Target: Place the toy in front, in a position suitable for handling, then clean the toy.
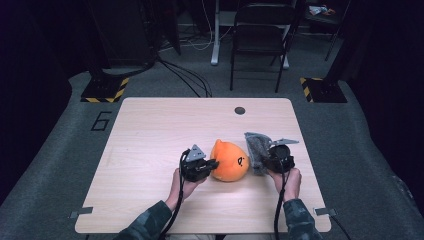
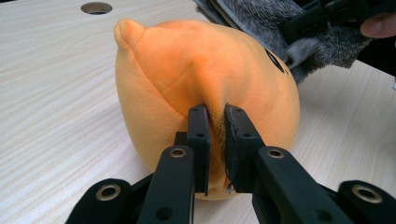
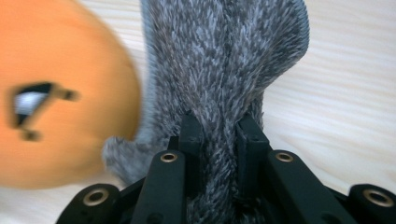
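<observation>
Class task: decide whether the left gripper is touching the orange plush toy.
Touching. In the left gripper view, the left gripper has both black jaws pinching a fold of the orange plush toy, with the fabric puckered between them.

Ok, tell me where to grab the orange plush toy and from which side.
Pinch a fold of the soft rounded body of the orange plush toy, low, coming level from the person's side, as the left hand-held gripper does. Its smooth dome offers no handle, so gathered fabric is probably the surest hold.

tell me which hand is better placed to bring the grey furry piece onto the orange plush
Right. Its tool is already shut on the grey furry piece beside the orange plush; the left tool pinches the plush, steadying it.
</observation>
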The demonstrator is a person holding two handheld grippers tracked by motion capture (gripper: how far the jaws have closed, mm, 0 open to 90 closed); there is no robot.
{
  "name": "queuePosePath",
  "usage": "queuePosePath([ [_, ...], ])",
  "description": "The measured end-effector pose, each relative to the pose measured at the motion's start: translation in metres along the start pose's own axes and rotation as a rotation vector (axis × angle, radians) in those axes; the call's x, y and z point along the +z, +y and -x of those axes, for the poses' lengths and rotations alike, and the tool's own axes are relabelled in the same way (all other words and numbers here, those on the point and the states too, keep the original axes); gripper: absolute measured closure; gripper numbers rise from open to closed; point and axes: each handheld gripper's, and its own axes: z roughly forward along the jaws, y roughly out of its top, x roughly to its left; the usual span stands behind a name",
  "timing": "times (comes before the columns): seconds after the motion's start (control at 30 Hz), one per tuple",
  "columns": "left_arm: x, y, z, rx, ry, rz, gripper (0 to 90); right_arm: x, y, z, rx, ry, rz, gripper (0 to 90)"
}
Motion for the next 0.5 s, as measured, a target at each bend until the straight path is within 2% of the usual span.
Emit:
queuePosePath([
  [0.13, 0.001, 0.001, 0.002, 0.010, 0.006, 0.001, 81.4, 0.000, -0.008, 0.023, 0.059, -0.043, -0.014, 75.6],
  [0.2, 0.001, 0.001, 0.001, 0.006, 0.007, 0.002, 81.4, -0.002, -0.010, 0.031, 0.087, -0.050, -0.016, 75.6],
  [0.27, 0.001, 0.001, 0.001, 0.007, 0.008, 0.002, 81.4, -0.003, -0.011, 0.035, 0.093, -0.045, -0.005, 75.7],
  [0.37, 0.001, 0.001, 0.002, 0.012, 0.007, 0.004, 81.4, -0.009, -0.007, 0.030, 0.089, -0.026, 0.013, 75.7],
  [0.4, 0.001, 0.001, 0.002, 0.013, 0.007, 0.005, 81.4, -0.012, -0.005, 0.028, 0.073, -0.015, 0.027, 75.7],
  [0.5, 0.001, 0.001, 0.002, 0.012, 0.006, 0.006, 81.4, -0.024, 0.005, 0.012, 0.043, 0.028, 0.071, 75.7],
])
